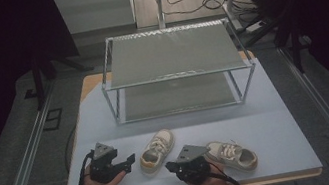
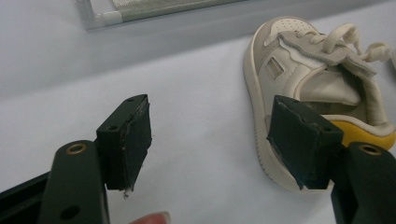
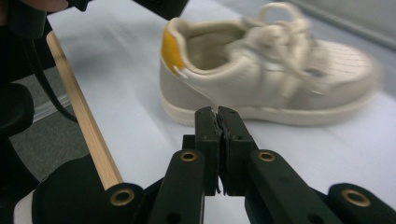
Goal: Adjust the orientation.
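Shoes sat side by side on the pale table (image 1: 278, 119), both in front of the two-tier metal rack (image 1: 176, 70), which stood toward the table's far edge. The left shoe (image 1: 158, 150), cream with a yellow heel, lay nearer the rack, toe pointing toward it. The right shoe (image 1: 231, 155) lay beside it, farther from the rack, toe angled away to the right. The left gripper (image 1: 128, 160) hovered just left of the yellow-heeled shoe, jaws spread wide with nothing between them; in its own view, that shoe (image 2: 308, 88) lay just past the right jaw. The right gripper (image 1: 171, 166) sat between the two shoes, jaws pressed together on nothing, aimed at the left shoe's side (image 3: 261, 74).
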`<act>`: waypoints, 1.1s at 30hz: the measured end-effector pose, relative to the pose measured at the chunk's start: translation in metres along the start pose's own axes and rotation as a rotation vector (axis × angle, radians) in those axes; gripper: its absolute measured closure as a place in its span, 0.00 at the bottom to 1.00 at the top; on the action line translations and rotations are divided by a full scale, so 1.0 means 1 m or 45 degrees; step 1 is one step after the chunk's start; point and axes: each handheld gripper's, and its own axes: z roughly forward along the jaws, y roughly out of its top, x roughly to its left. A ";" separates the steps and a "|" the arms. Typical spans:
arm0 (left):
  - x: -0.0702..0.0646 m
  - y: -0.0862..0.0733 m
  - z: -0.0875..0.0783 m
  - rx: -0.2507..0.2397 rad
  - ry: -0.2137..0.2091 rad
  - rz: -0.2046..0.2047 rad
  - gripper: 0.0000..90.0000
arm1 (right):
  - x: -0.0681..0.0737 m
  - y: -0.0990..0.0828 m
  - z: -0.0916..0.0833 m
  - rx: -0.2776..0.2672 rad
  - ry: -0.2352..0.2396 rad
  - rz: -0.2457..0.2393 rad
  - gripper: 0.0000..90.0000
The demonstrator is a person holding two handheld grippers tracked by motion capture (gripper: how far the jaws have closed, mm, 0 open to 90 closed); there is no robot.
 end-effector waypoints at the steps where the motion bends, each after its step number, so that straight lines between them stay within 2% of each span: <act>1: 0.000 0.000 0.000 0.004 0.005 0.000 0.33 | -0.005 -0.004 -0.011 -0.017 -0.020 0.011 0.97; 4: 0.000 0.001 0.001 0.004 0.001 0.002 0.33 | -0.011 -0.009 -0.021 -0.027 -0.040 0.027 0.97; 6: -0.001 0.002 0.000 0.000 0.003 0.005 0.33 | -0.018 -0.021 -0.036 -0.018 -0.076 0.045 0.97; 9: -0.001 0.003 0.001 -0.003 -0.001 0.009 0.33 | -0.021 -0.028 -0.042 -0.004 -0.112 0.050 0.96; 11: -0.002 0.004 0.002 -0.004 -0.004 0.013 0.33 | -0.026 -0.034 -0.047 0.001 -0.129 0.076 0.96; 16: -0.002 0.006 0.005 0.005 -0.018 0.027 0.33 | -0.024 -0.036 -0.062 -0.026 -0.174 0.081 0.96; 22: -0.002 0.006 0.006 0.009 -0.018 0.028 0.33 | -0.018 -0.047 -0.070 -0.027 -0.189 0.079 0.96; 27: -0.001 0.006 0.006 0.009 -0.014 0.023 0.33 | -0.025 -0.066 -0.081 -0.008 -0.225 0.122 0.96; 29: -0.001 0.006 0.007 0.010 -0.017 0.023 0.33 | -0.026 -0.069 -0.080 -0.007 -0.244 0.139 0.96; 33: -0.003 0.006 0.008 0.012 -0.020 0.031 0.33 | -0.023 -0.068 -0.074 0.009 -0.257 0.111 0.97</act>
